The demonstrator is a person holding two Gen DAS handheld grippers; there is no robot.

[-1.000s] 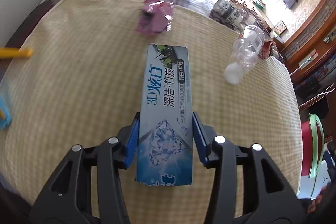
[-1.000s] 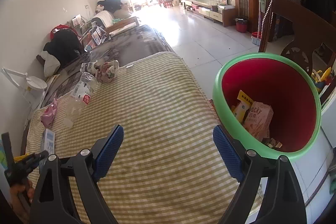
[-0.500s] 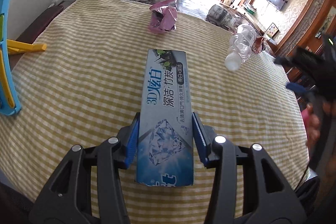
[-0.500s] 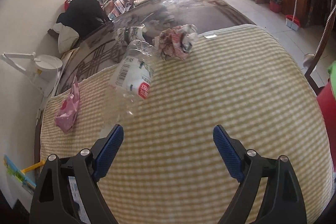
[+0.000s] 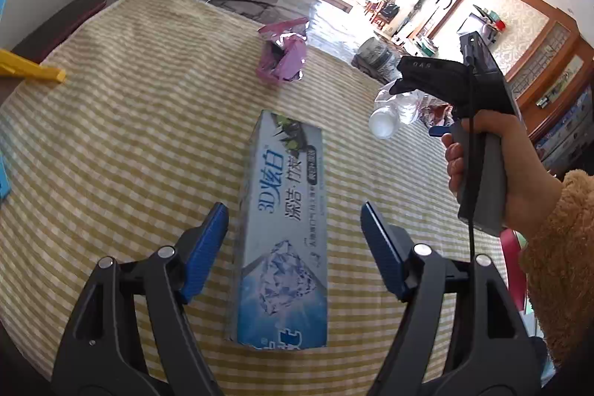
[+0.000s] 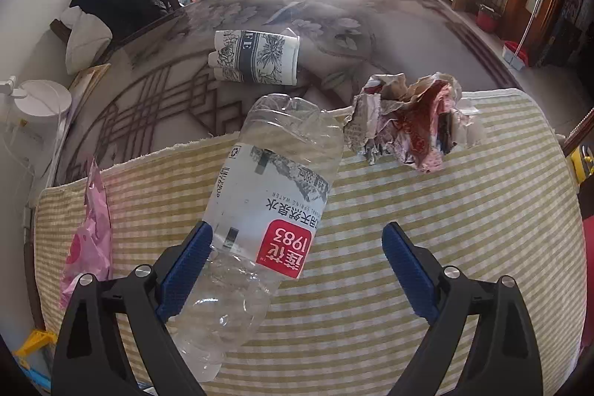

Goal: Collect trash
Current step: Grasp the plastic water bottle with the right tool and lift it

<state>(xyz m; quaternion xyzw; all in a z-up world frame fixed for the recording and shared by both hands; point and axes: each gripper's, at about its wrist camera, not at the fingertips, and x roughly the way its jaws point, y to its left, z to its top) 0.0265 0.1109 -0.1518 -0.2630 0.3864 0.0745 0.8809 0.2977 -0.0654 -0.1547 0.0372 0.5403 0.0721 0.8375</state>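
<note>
Two grippers work over the checked cloth (image 5: pixel 130 154). Left gripper (image 5: pixel 293 240): jaws opening, pads clear of the toothpaste box (image 5: pixel 284 232), which lies flat, long axis pointing away. Right gripper (image 6: pixel 297 270): jaws wide apart, gripping nothing; the plastic bottle (image 6: pixel 267 210) lies diagonally between them, cap end nearest.

plastic bottle (image 5: pixel 393 114): far end hidden behind the right gripper's body in the left wrist view, neck tucked behind the left blue pad (image 6: pixel 183 270) in the right wrist view; yellow object (image 5: pixel 31 71): cut off by frame edge; crumpled paper (image 6: pixel 412 121): print too creased to read.
</note>
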